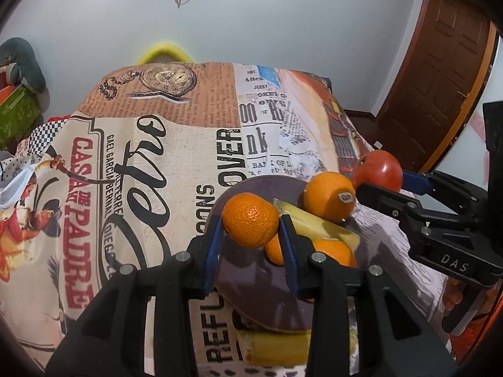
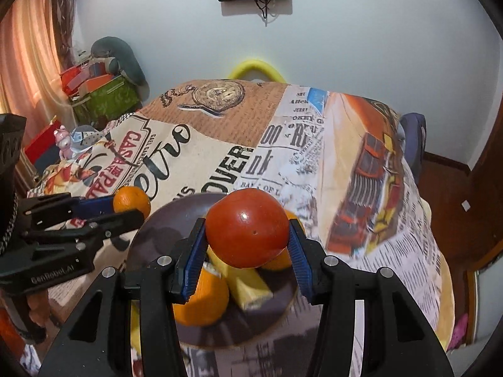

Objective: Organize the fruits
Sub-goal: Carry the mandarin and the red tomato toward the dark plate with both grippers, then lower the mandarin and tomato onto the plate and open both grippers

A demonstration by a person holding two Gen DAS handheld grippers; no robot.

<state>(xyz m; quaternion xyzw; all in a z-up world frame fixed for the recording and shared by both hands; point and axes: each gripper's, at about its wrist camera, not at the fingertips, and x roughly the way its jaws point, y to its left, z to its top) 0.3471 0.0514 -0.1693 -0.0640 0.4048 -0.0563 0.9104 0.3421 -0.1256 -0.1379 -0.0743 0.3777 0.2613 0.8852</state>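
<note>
Your left gripper point(image 1: 250, 229) has its jaws clamped on a mandarin point(image 1: 250, 220), held above the near-left rim of the dark plate point(image 1: 251, 282). Your right gripper point(image 2: 246, 242) has its jaws clamped on a red tomato point(image 2: 247, 227), held over the plate's middle in the right wrist view.

Hidden/unclear: plate contents only partly seen. One orange w/ sticker point(image 1: 329, 196) shows whole at the plate's far side. A second orange point(image 1: 334, 251) and a third fruit are cut off behind your left jaw. Yellow block point(image 1: 317, 226) partly covered by fruit; can't tell what it is. Something yellow point(image 1: 273, 345) under the plate's near rim, unclear.

Room: plate sits near the surface's near-right corner. The printed cloth point(image 1: 151, 163) runs open to the left and far edges.
</note>
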